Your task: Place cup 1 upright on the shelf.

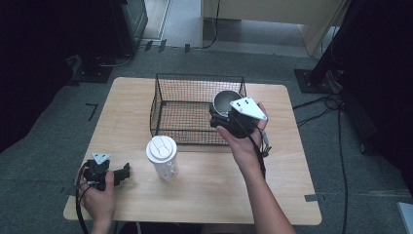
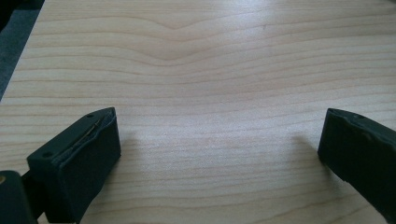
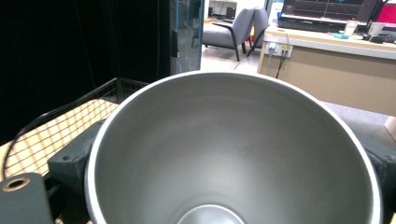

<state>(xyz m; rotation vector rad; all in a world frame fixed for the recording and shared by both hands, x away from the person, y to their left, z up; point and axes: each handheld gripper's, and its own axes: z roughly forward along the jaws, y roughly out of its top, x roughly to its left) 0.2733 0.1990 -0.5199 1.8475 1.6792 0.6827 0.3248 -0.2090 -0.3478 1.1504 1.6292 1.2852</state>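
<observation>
Wooden tabletop (image 1: 204, 195), seen from above, with rounded corners. A black wire basket (image 1: 185, 114) stands toward its far edge, roughly midway between the left and right edges, open side up.

A clear plastic cup (image 1: 162, 157) with a white lid stands upright on the tabletop just in front of the basket's near left corner, apart from both hands.

A metal cup (image 1: 225, 101), silver inside and dark outside, is held raised over the basket's near right corner, mouth tilted upward. In the right gripper view its bare inner wall (image 3: 233, 154) shows, with the basket's rim at the left behind it.

The right hand-held gripper (image 1: 229, 119) grasps the metal cup, one jaw on each side of its outer wall.

The left hand-held gripper (image 1: 124, 171) rests near the tabletop's near left corner, its jaws spread wide with bare wood between them (image 2: 219, 140); it holds nothing.
</observation>
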